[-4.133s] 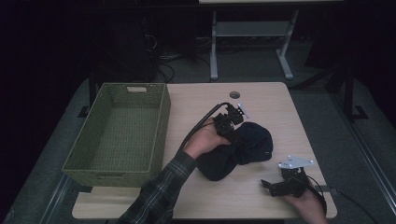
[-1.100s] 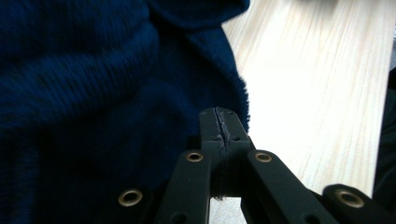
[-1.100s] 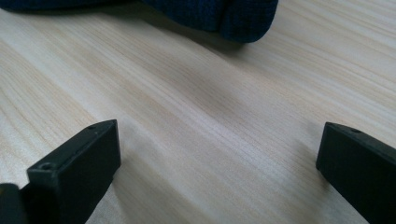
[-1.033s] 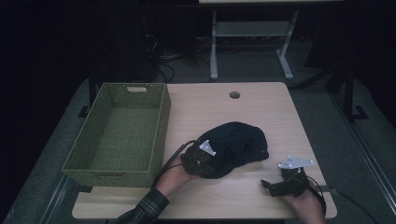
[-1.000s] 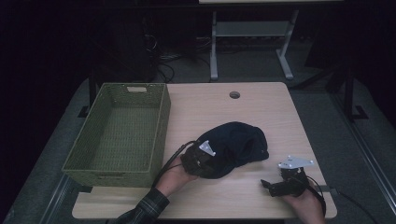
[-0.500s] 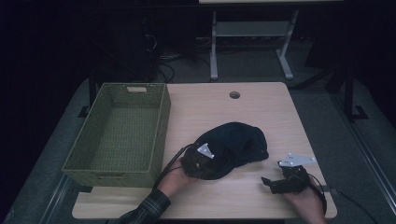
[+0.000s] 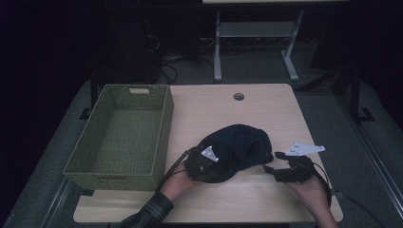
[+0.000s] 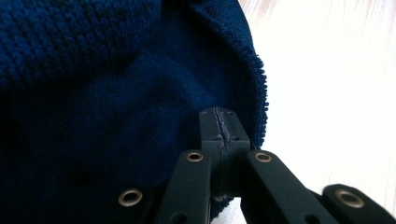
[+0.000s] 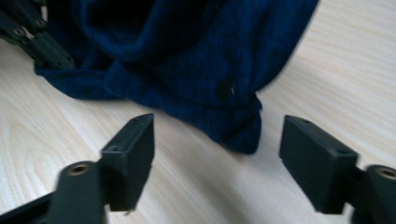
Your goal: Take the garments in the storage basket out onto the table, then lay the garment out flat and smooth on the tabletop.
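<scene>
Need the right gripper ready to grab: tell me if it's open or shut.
Open. In the right gripper view the right gripper has its jaws wide apart, bare table between them, aimed at the garment's corner without touching it.

The room is dark. A light wooden desk stands on a grey floor. Behind it is a white metal frame and some cables.
</scene>
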Motion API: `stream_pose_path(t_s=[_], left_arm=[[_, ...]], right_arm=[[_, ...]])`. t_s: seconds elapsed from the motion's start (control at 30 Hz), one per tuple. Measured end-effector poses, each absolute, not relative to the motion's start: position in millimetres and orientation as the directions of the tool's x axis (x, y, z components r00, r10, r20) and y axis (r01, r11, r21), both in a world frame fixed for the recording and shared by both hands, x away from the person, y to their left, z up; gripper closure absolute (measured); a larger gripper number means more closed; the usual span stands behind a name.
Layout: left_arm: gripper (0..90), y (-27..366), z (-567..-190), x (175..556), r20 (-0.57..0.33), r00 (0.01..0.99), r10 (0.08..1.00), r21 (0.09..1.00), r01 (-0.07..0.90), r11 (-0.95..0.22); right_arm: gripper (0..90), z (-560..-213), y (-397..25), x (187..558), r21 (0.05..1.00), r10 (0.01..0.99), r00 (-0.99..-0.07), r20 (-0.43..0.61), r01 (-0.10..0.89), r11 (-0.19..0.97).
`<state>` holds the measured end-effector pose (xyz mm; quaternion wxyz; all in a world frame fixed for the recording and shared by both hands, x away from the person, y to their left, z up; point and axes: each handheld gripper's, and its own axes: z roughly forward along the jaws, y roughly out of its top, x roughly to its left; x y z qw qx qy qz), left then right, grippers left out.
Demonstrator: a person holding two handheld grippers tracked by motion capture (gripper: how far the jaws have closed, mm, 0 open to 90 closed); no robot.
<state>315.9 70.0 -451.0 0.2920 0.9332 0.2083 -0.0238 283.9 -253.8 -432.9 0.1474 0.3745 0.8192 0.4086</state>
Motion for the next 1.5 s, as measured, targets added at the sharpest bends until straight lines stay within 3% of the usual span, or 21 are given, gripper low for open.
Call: stream_pose_path(t_s=[0.17,0.43,0.6,1.5], left_arm=[[90.0,70.1,-451.1,316.1,-0.166,0.913,0.373,0.535,0.402,-0.743],[90.0,69.9,-451.0,315.9,-0.163,0.914,0.372,0.535,0.399,-0.745],[90.0,69.8,-450.9,316.0,-0.165,0.913,0.373,0.533,0.401,-0.745],[90.0,69.4,-451.5,316.9,-0.175,0.909,0.378,0.537,0.41,-0.737]], right_arm=[[37.7,-429.0,-252.9,291.3,0.797,0.716,-0.692,0.085,0.479,0.368],[66.0,-427.8,-254.1,302.2,0.799,0.708,-0.7,0.095,0.478,0.365],[77.9,-427.0,-254.8,303.8,0.803,0.703,-0.705,0.092,0.471,0.366],[83.7,-370.1,-246.9,348.4,0.824,0.714,-0.696,0.067,0.443,0.354]])
